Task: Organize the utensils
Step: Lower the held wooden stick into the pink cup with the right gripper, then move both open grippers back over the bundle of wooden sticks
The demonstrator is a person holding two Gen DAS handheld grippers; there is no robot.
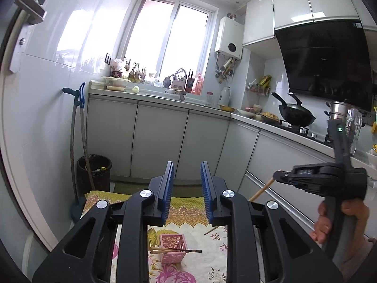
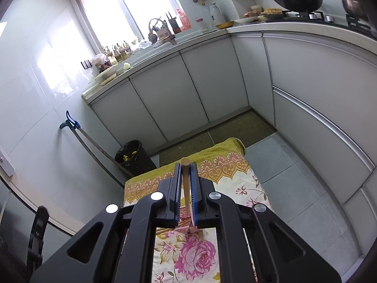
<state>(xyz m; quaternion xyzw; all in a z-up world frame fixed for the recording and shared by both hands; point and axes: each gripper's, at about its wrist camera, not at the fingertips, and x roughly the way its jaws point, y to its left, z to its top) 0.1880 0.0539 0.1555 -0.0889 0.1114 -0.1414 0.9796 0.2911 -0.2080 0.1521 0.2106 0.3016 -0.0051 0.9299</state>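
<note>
Right hand-held gripper [image 2: 186, 165] clamps a wooden chopstick [image 2: 186, 184] above the floral cloth [image 2: 235, 172].

I'm looking into a small home kitchen. Grey base cabinets [image 1: 160, 139] wrap an L-shaped counter [image 1: 165, 99] under a bright window [image 1: 165, 37] on the far wall. To the right, a black wok [image 1: 295, 113] sits on a gas hob beneath a dark range hood [image 1: 327, 61]. A bin [image 1: 94, 172] stands far left on the floor.
</note>
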